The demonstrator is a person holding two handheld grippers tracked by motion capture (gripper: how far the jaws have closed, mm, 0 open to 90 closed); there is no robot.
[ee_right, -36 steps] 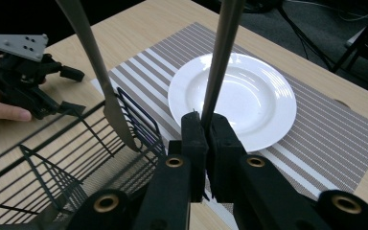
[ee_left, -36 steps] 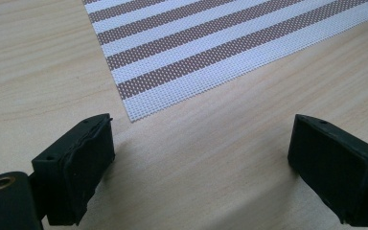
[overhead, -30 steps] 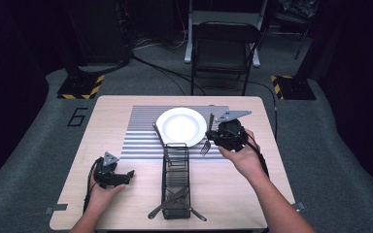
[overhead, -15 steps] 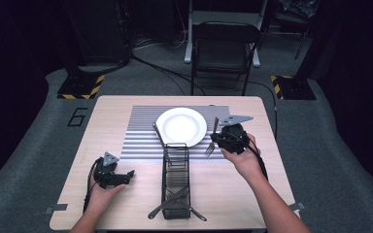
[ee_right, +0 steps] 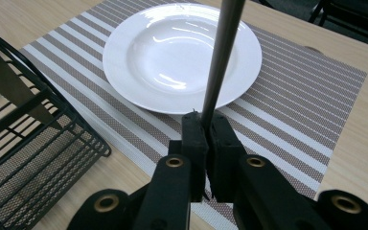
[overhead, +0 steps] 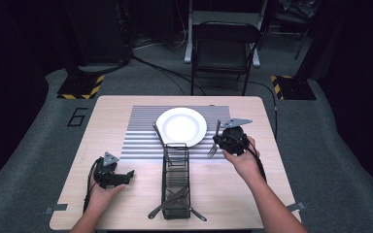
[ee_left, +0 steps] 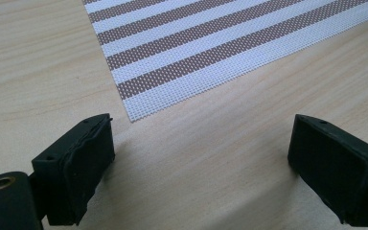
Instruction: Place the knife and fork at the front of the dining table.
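My right gripper (overhead: 222, 141) is shut on a metal fork (overhead: 215, 141), just right of the white plate (overhead: 181, 126). In the high view the fork's tines point toward the near side, over the striped placemat's (overhead: 143, 131) right edge. In the right gripper view the fork's handle (ee_right: 223, 52) rises from between the pressed jaws of my right gripper (ee_right: 206, 122) across the plate's rim (ee_right: 124, 72). My left gripper (overhead: 128, 174) rests open on the table at the front left. In the left gripper view nothing lies between the jaws of that gripper (ee_left: 201, 148), near the placemat's corner (ee_left: 196, 48).
A black wire basket (overhead: 176, 179) stands lengthwise at the table's front middle, with utensil handles sticking out at its near end (overhead: 155, 212) and far end (overhead: 158, 133). In the right gripper view the basket (ee_right: 28, 143) sits close on the left. A folding chair (overhead: 226, 48) stands beyond the table.
My right gripper has come down and a little nearer with the fork, beside the plate's right edge. My left gripper has stayed where it was.
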